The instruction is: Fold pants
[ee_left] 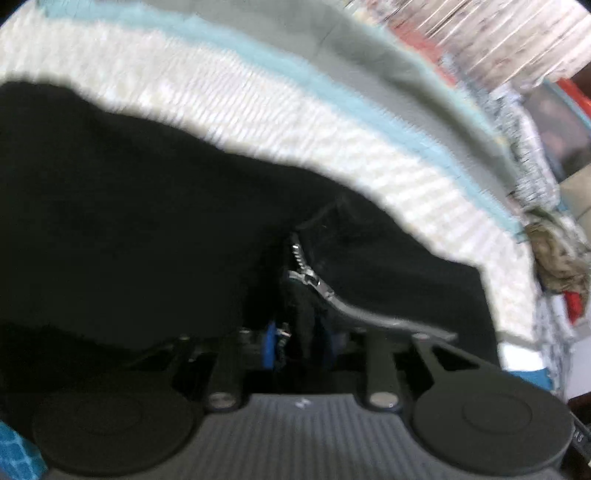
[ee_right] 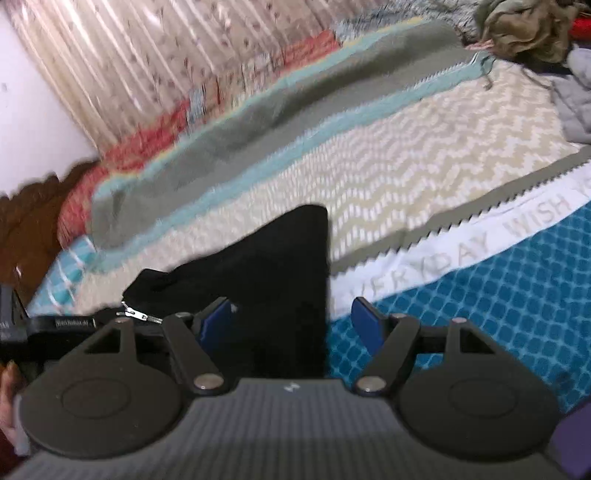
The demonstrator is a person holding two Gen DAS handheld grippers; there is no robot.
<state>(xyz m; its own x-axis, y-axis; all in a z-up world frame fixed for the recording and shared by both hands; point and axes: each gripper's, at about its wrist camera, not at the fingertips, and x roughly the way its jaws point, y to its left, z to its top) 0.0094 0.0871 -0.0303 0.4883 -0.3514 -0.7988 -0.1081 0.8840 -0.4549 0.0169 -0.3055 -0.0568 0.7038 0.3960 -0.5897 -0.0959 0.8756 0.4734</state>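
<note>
Black pants (ee_left: 140, 206) with a silver zipper (ee_left: 303, 266) lie on a patterned bedspread (ee_left: 258, 110). My left gripper (ee_left: 299, 343) is shut on the black pants fabric near the zipper, its blue pads (ee_left: 269, 345) close together with cloth pinched between. In the right wrist view the pants (ee_right: 273, 266) rise in a dark fold between my open right gripper's (ee_right: 291, 325) blue pads (ee_right: 364, 325); the pads stand wide apart and do not squeeze the cloth. The zipper (ee_right: 135, 315) shows at the left.
The bedspread (ee_right: 424, 162) has cream zigzag, teal and grey bands and a blue patterned part (ee_right: 498, 295). A crumpled olive garment (ee_right: 524, 29) and grey clothes (ee_right: 576, 92) lie at the far right. A curtain (ee_right: 147, 55) hangs behind the bed.
</note>
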